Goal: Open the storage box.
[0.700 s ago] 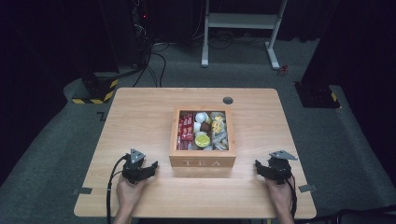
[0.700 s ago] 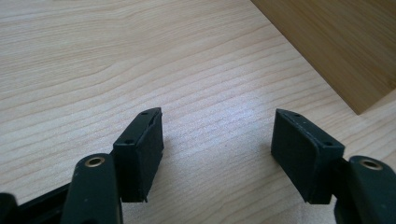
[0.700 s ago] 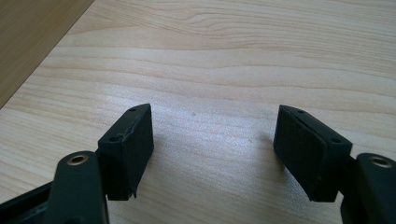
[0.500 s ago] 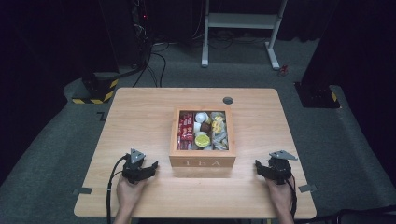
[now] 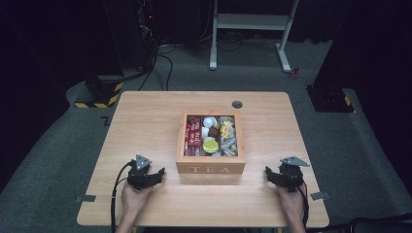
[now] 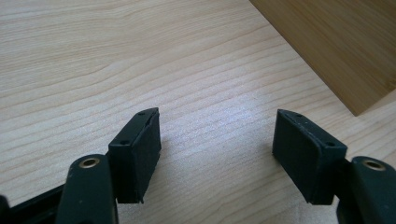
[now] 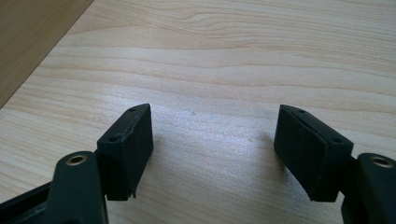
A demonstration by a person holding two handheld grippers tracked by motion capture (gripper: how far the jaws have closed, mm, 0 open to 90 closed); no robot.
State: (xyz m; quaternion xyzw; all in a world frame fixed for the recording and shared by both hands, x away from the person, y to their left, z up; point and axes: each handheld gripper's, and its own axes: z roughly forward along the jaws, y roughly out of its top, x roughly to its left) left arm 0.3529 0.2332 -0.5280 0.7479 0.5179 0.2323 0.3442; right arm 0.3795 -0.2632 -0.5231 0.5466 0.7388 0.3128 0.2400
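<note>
Wooden table (image 5: 145,121) bears a tea box (image 5: 210,145) between two spread, empty hand-held grippers: left (image 5: 158,175), right (image 5: 270,174).

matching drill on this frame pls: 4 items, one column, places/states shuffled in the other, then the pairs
Items:
1. wooden box lettered TEA
2. left black two-jaw gripper
3. right black two-jaw gripper
4. small dark round cap in the wooden table top

Places/states:
A. beyond the box, near the far edge
B. open, near the box's left side
C. table centre, lidless, packets inside
D. open, near the box's right side

Pairs: 1-C, 2-B, 3-D, 4-A
</note>
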